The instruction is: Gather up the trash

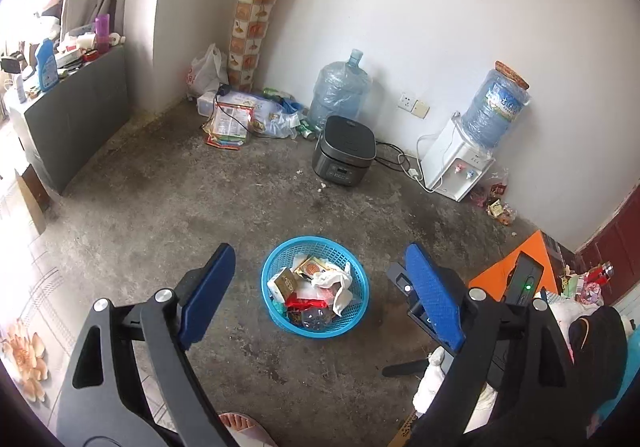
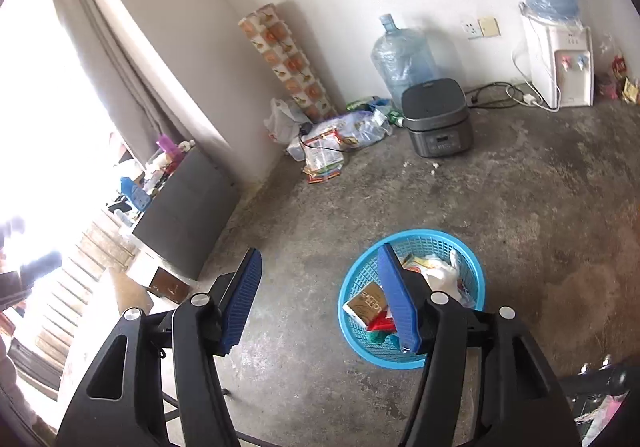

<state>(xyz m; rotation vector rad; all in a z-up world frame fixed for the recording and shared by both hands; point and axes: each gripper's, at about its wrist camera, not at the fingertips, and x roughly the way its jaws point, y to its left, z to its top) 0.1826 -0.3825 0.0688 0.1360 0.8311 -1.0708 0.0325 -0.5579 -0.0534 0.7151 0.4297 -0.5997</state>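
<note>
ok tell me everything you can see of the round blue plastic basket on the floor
The round blue plastic basket has a lattice mesh wall and a solid rim. It stands upright on the bare concrete floor, apart from the wall clutter. It holds trash: a crumpled white tissue, a small brown-and-white carton, a red wrapper. Neither gripper touches it.

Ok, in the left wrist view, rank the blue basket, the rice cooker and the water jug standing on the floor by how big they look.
1. Blue basket, though it sits nearest the camera.
2 and 3. Water jug and rice cooker look too alike to rank.
</note>
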